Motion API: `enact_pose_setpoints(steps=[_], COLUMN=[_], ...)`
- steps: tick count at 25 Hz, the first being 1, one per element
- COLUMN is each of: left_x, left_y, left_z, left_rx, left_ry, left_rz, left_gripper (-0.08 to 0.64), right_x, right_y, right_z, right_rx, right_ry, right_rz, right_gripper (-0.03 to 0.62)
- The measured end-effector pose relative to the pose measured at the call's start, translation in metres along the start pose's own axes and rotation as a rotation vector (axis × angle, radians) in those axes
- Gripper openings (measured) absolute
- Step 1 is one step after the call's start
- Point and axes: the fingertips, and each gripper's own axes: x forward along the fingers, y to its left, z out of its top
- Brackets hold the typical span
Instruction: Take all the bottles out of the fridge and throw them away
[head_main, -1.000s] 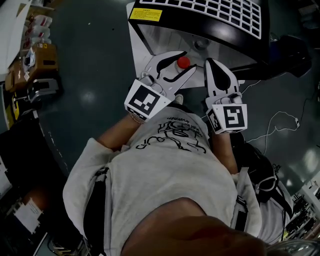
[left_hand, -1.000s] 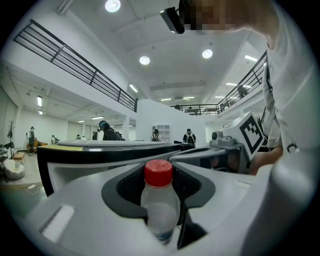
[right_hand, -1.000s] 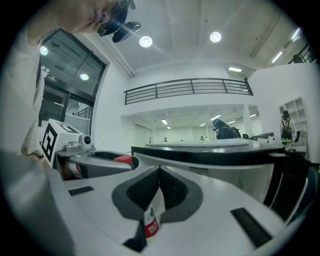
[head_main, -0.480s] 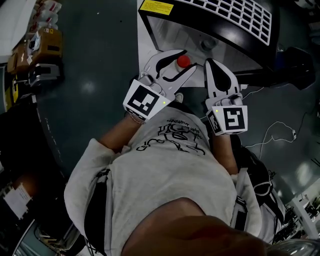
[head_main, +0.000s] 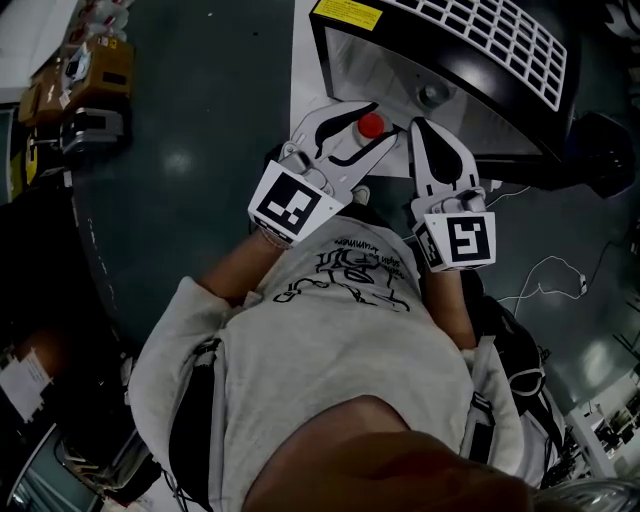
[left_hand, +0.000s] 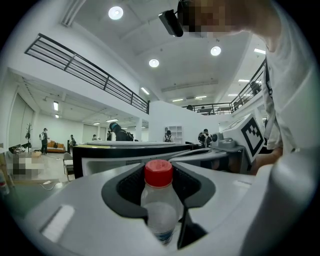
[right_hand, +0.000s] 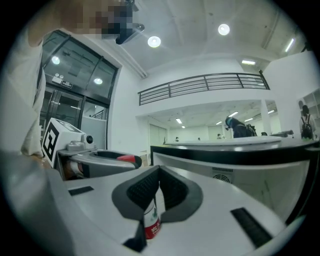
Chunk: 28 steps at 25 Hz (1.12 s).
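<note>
In front of the black grille-topped unit (head_main: 480, 30), w/ my left hand-held gripper (head_main: 375, 122) pinching the red-capped clear bottle (left_hand: 159, 197) upright and the right hand-held gripper (head_main: 420, 127) nipped on a small red-labelled bottle (right_hand: 151, 220), I'd carry both level, grip firm, no tilting.

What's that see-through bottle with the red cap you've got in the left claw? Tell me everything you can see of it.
The clear plastic bottle is small, with a ribbed red screw cap and rounded shoulders. Its wall looks thin and slightly frosted. Whether anything is inside cannot be told. It stands upright, cap up, clamped at the shoulders between the black ridged pads of the left gripper. Only those pads touch it. Its lower body is hidden below the grey jaws.
</note>
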Motion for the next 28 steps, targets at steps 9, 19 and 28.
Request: enact_pose_setpoints(steps=[9,19,28], left_x=[-0.028,-0.082,-0.144], left_y=[0.021,0.055,0.092], left_z=[-0.005,-0.006,-0.010], left_rx=[-0.005,0.002,-0.001], left_ry=[0.002,-0.002,-0.007], left_rz=[0.024,0.072,0.148], left_gripper=[0.161,0.161,0.161], right_x=[0.026,0.062,0.101], right_y=[0.030,0.083,0.143], right_z=[0.000,0.008,0.012], right_rx=[-0.006,-0.014,-0.036], right_ry=[0.003,-0.005,0.003], right_rz=[0.041,0.097,0.162], right_gripper=[0.009,0.009,0.009])
